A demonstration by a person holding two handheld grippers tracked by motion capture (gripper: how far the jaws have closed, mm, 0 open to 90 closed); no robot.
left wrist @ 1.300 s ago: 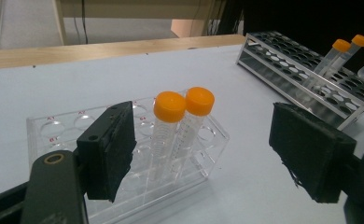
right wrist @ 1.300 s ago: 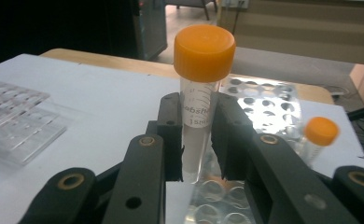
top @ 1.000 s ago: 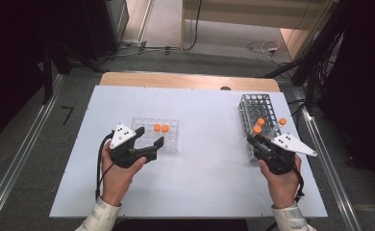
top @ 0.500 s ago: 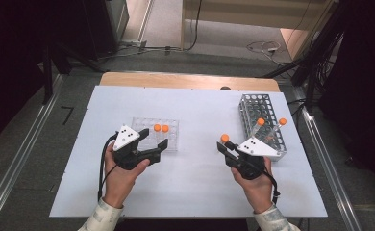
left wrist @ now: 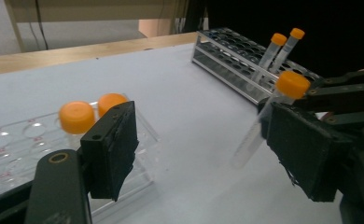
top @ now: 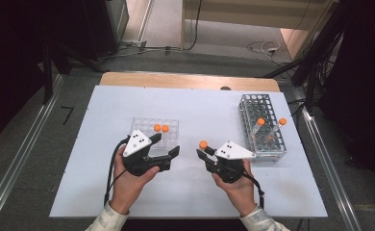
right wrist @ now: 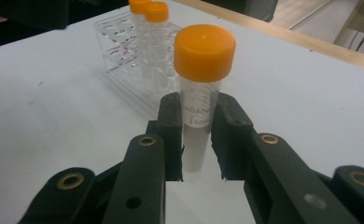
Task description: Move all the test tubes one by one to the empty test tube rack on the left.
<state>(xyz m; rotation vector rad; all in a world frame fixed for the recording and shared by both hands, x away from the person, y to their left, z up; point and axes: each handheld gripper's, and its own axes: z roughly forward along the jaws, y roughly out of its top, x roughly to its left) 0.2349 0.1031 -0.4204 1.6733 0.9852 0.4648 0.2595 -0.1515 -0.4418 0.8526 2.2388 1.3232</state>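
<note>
Carrying one orange-capped tube in the right gripper, we work at moving tubes from the metal rack to the clear plastic rack. Right jaws are clamped on the tube body just below the cap; the tube stands near upright between them, above the table, roughly midway between the two racks. The left gripper is empty, jaws standing apart, parked at the near edge of the clear rack.

Two capped tubes already sit side by side in the clear rack; two more lean in the metal rack.

For a clean insertion we judge it best to keep the tube vertical, bring its bottom over a free well next to the seated pair, lower straight, and release only once it is seated. The left gripper can steady the light clear rack if it slides.

Room: open table lies between the racks, so the crossing is free. Crowding comes at the goal: the left gripper's jaws and the seated caps sit close to the free wells, so we approach from above, not sideways.
</note>
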